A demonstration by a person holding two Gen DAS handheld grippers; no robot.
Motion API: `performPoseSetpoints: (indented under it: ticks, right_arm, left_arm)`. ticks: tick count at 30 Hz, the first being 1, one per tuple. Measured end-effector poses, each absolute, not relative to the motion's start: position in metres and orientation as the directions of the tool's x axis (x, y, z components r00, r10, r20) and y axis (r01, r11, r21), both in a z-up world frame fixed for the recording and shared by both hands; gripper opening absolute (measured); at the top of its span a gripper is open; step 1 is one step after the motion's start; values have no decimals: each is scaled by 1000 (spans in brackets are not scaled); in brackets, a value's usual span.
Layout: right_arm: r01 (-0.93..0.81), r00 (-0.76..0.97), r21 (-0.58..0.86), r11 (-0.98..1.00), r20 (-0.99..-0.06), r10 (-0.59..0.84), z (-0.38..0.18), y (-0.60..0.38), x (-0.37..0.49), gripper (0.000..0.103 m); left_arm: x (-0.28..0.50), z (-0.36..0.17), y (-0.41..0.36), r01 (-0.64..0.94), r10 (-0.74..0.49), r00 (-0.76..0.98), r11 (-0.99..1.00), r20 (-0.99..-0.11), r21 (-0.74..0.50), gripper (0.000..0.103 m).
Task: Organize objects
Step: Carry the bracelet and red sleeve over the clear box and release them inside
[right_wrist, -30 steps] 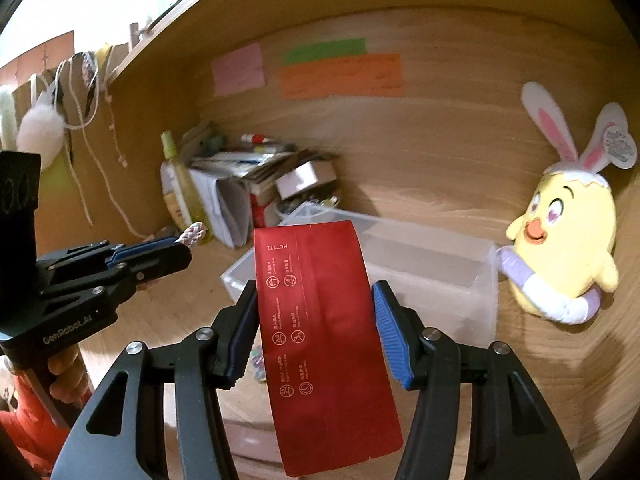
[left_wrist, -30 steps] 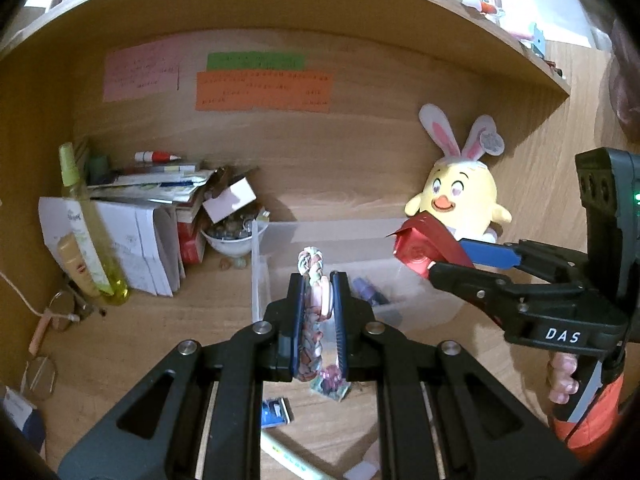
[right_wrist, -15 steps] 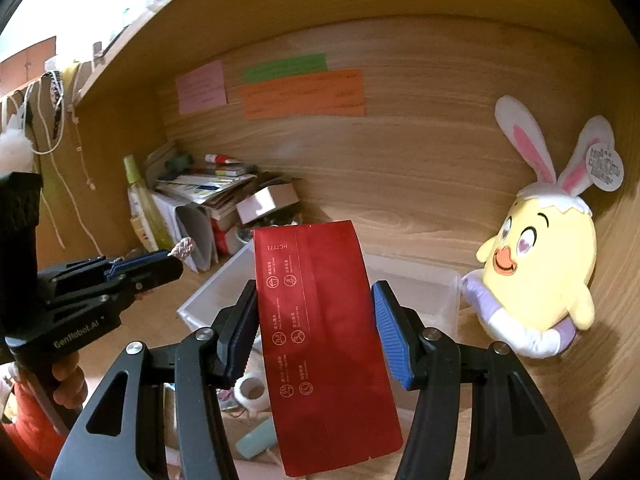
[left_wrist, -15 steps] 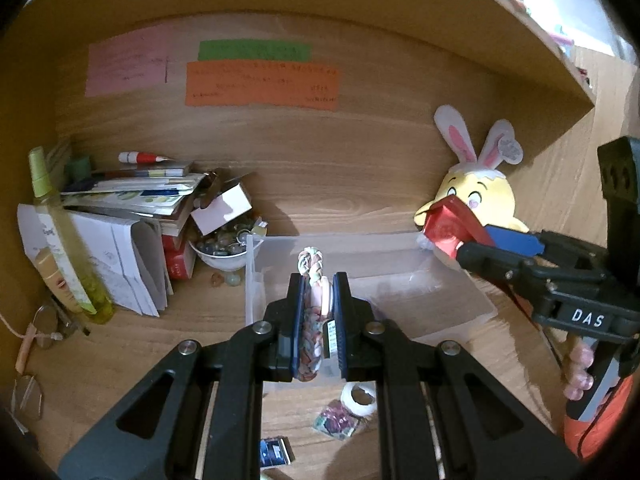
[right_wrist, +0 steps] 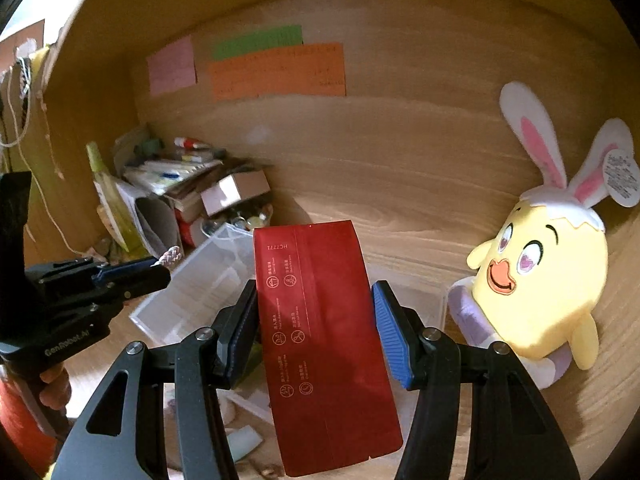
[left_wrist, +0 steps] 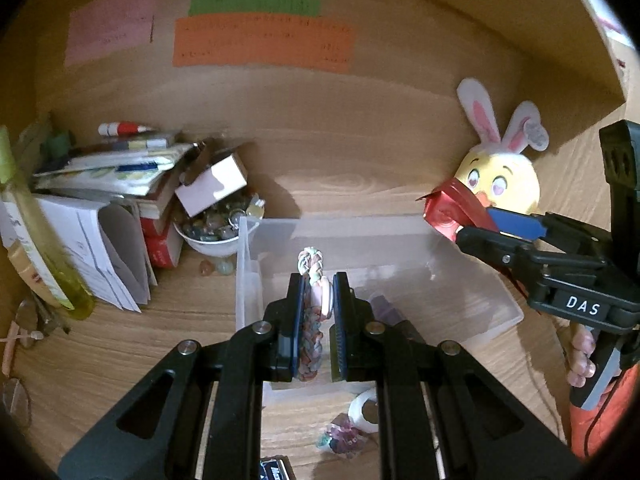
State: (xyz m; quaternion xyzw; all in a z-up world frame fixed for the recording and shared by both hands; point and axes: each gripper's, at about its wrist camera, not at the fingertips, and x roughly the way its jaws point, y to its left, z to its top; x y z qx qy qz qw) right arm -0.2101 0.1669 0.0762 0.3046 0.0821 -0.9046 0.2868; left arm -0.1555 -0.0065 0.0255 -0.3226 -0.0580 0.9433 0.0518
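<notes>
My left gripper is shut on a pastel braided cord, whose end sticks up past the fingertips. It hangs over the near end of a clear plastic bin on the wooden desk. My right gripper is shut on a flat red foil pouch, held upright above the bin's right part. In the left wrist view the right gripper and the red pouch show in front of the plush. The right wrist view shows the left gripper with the cord's tip.
A yellow chick plush with rabbit ears sits right of the bin. A paper and book pile, a white bowl of stones and a yellow-green bottle crowd the left. A tape roll lies in front. A shelf hangs overhead.
Both grippers have moved forward under the shelf, so the bin, back wall and plush are closer. The cord and the red pouch stay gripped as before.
</notes>
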Motion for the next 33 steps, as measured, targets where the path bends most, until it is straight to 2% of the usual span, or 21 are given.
performPoseSetpoints:
  ticks: [14,28,31,33]
  right_arm:
    - [560,-585,18,-828,-699,-411,26,151,-244,52]
    - [560,-556,-11,-828,-746,-366,3,141,-253,52]
    - [563,-553,-19,-826,-752,-360,1,139,-253,52]
    - [563,-554,-22,-826,-752,-358,2,139,-253,52]
  left_arm:
    - [-180,2,6,-85,139,-728,-990,-671,-113,13]
    - [-192,-13,10,-92,145,-695,-989,-704,-114,13]
    - [-194,-15,8,-87,149,-683,-989,-715,-123,17]
    - [-194,-14,7,-85,150,-681,-988,-717,-126,27]
